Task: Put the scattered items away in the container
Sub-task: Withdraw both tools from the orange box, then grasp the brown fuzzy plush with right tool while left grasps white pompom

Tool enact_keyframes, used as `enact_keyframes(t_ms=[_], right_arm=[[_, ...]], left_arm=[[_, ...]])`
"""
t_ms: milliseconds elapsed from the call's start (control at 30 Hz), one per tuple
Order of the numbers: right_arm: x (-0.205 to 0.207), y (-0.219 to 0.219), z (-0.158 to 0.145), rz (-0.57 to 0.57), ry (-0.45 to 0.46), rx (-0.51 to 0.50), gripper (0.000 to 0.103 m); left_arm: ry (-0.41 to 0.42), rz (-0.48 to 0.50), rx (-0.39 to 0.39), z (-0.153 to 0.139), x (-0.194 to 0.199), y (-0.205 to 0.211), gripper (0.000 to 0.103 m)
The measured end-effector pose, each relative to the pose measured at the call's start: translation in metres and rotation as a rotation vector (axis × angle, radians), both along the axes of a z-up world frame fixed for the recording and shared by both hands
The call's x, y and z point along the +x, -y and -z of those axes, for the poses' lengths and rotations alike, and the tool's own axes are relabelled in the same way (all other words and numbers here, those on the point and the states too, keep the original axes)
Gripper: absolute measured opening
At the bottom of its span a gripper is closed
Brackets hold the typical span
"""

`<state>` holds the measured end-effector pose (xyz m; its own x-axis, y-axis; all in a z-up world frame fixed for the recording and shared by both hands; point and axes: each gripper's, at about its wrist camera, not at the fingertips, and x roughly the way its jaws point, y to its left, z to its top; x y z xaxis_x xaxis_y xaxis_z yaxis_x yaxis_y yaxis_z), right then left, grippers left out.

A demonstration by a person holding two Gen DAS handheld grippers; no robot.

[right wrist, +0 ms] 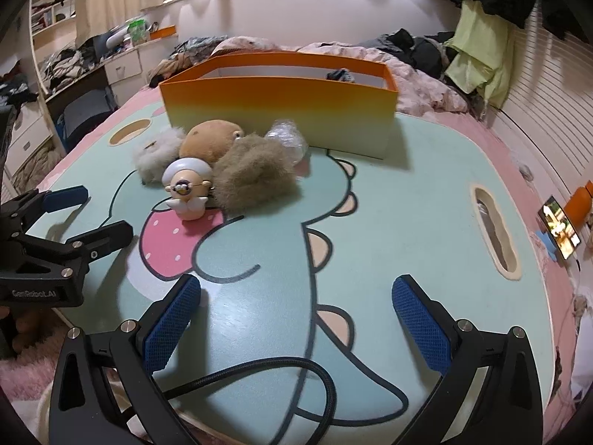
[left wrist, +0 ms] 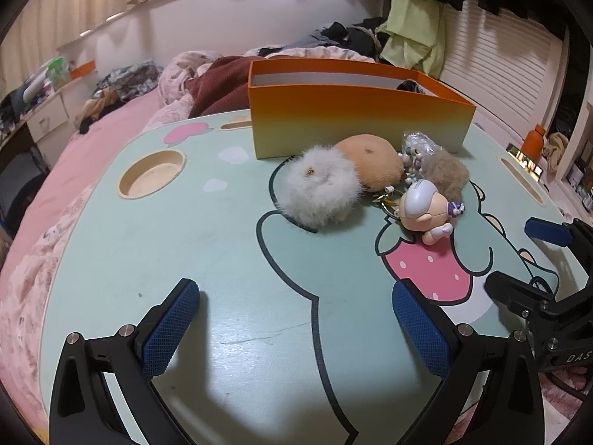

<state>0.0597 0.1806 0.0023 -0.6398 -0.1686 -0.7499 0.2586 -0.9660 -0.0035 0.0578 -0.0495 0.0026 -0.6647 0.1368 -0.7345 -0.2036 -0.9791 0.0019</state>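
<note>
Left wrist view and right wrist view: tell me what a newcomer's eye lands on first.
The orange box stands open at the far side of the cartoon dinosaur table, with something dark showing at one end. Right in front of it huddles a pile of small toys: a white fluffy pompom, a tan plush, a brown furry pompom and a little figurine. Both claws, left claw and right claw, hover open and empty nearer the camera.

Both grippers are black frames with silver screws. Fingers [left wrist: 168, 330] carry blue textured pads. A black braided cable [right wrist: 259, 371] trails from the right one.
</note>
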Motion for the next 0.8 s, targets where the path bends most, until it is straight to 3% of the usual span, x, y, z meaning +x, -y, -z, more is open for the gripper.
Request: enact_keyframes(t_ms=[200,300,433,500,567,633,800], right_arm=[[-0.015,0.011,-0.018,0.006,-0.017,-0.062,0.102],[-0.039,0.002,-0.029,0.053,0.034,-0.223,0.088],[-0.068,-0.006,-0.029,0.147,0.111,-0.34,0.068],[-0.078,0.004,-0.025,0.137,0.132,-0.328,0.066],[-0.078,0.017,-0.018,0.136,0.129,-0.248,0.06],[-0.072,0.024,-0.013,0.154,0.1,-0.171,0.041],[-0.042,0.006,-0.012,0.16,0.054,-0.175,0.03]], left_arm=[[-0.005,0.0,0.002,0.001,0.002,0.002,0.103],[-0.004,-0.001,0.002,0.001,0.002,0.002,0.103],[-0.005,-0.001,0.001,0.001,0.002,0.002,0.103],[-0.005,-0.001,0.002,0.001,0.002,0.002,0.103],[-0.005,-0.001,0.002,0.001,0.002,0.002,0.103],[-0.006,0.0,0.002,0.001,0.002,0.002,0.103],[-0.007,-0.001,0.005,-0.001,0.0,0.003,0.103]])
